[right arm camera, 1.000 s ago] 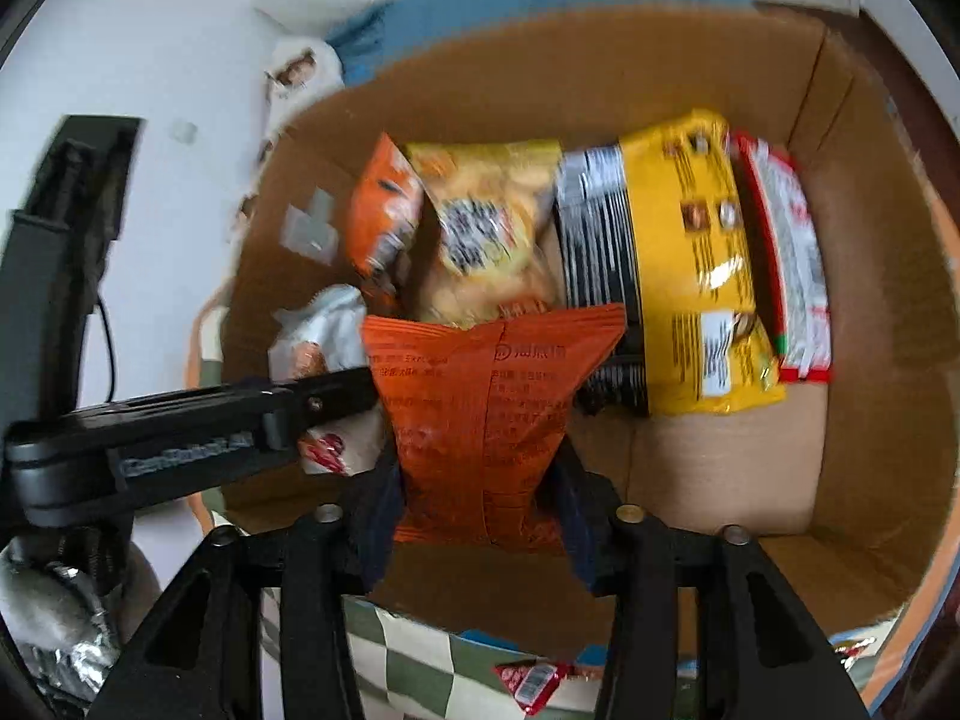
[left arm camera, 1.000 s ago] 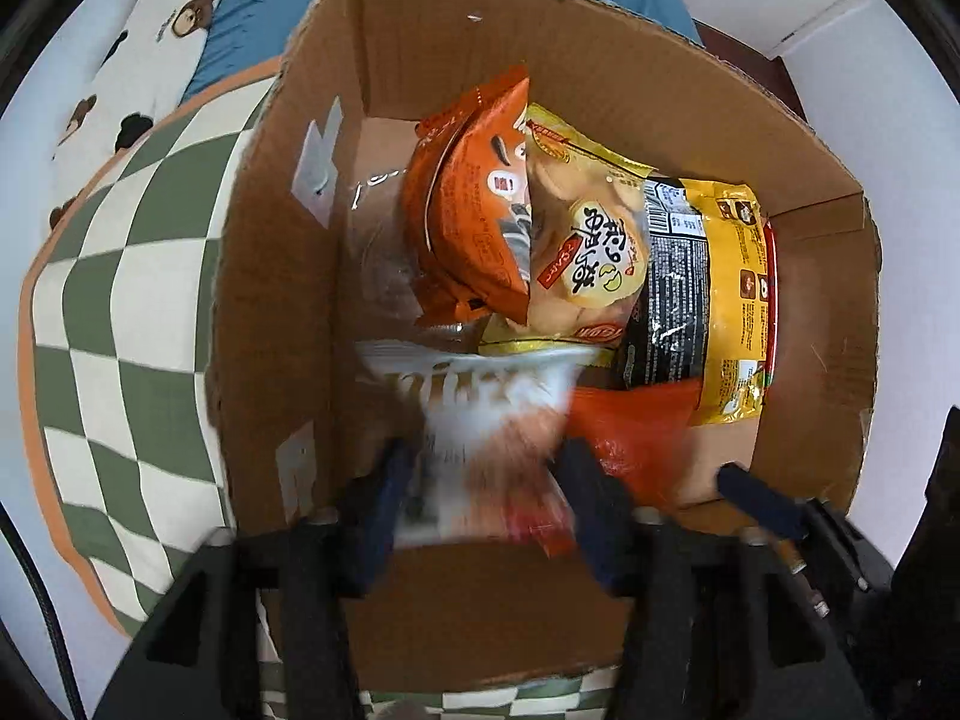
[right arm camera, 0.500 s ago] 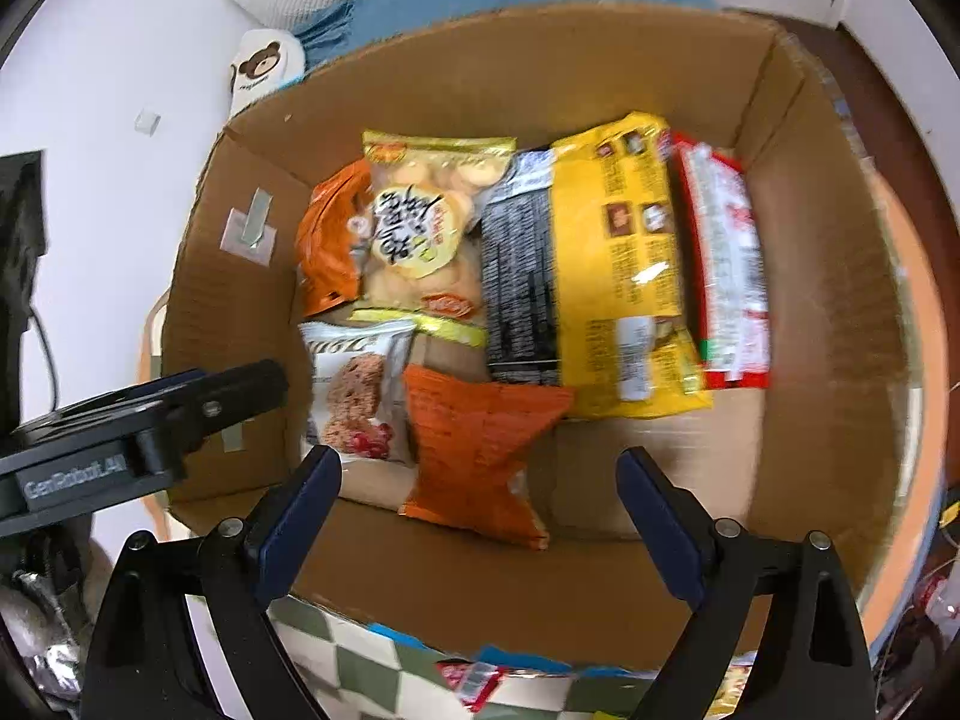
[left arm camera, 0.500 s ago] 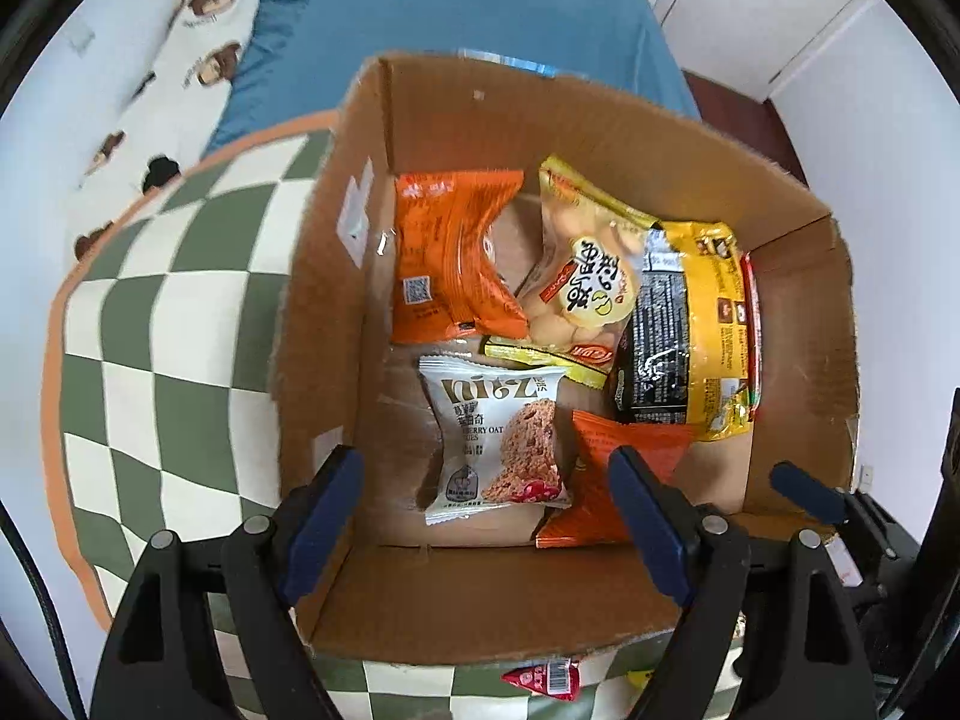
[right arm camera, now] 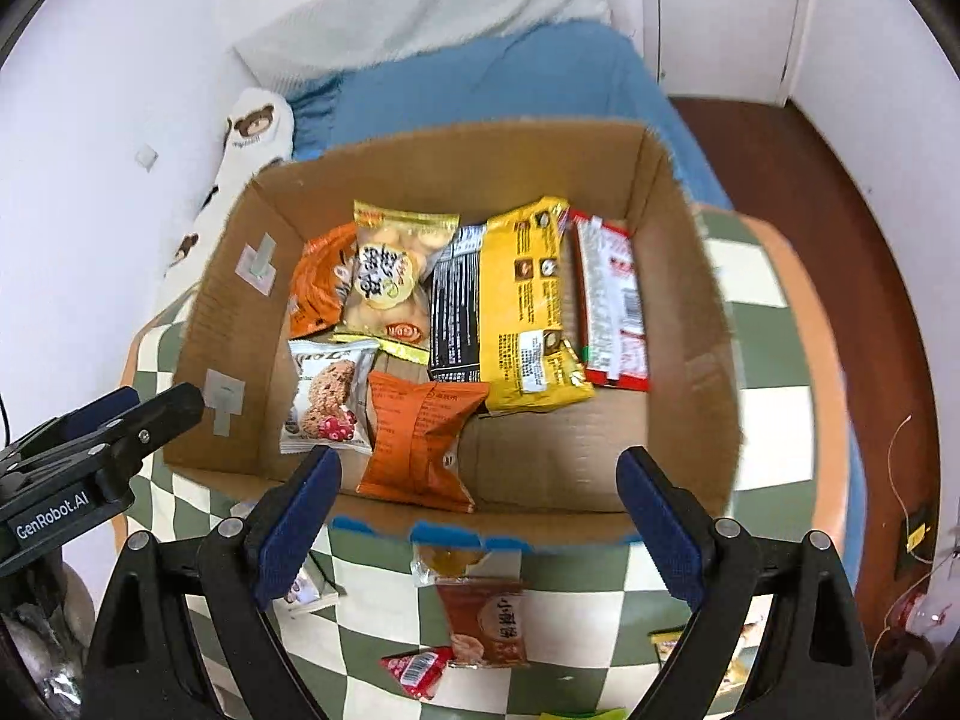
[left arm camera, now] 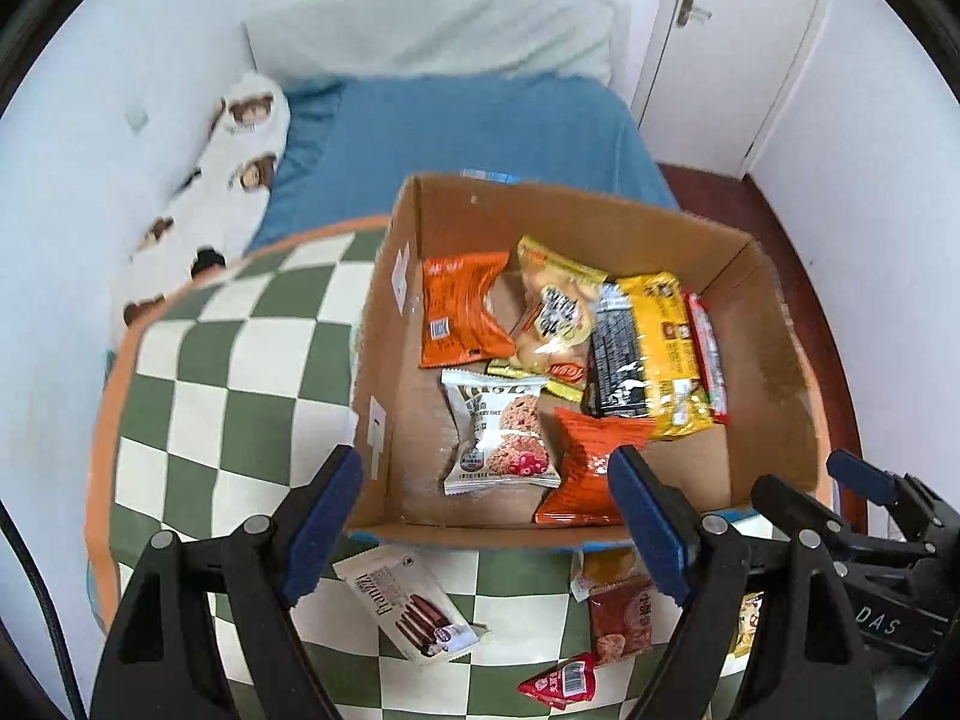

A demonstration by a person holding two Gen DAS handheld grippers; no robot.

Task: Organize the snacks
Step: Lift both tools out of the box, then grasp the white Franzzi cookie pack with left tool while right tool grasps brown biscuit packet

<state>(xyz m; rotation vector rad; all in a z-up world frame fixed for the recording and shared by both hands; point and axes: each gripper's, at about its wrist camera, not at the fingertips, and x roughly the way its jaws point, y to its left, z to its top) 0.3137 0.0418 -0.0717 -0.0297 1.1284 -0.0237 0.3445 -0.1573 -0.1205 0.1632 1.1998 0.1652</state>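
An open cardboard box sits on a green-and-white checkered cloth. Inside, near the front wall, a white oat-cookie packet lies beside an orange packet. Behind them are another orange packet, a yellow biscuit bag, a large yellow-and-black bag and a red-and-white packet. My left gripper hangs open above the box's front edge with nothing between its pads. Just to its right, my right gripper is likewise open and empty.
Loose packets lie on the cloth in front of the box: a white chocolate-stick packet, a brown one and a small red one. A blue bed and a bear-print pillow lie behind. Wooden floor lies to the right.
Both grippers let go of their packets, the white one from the left and the orange one from the right. Both opened and drew up and back from the box.
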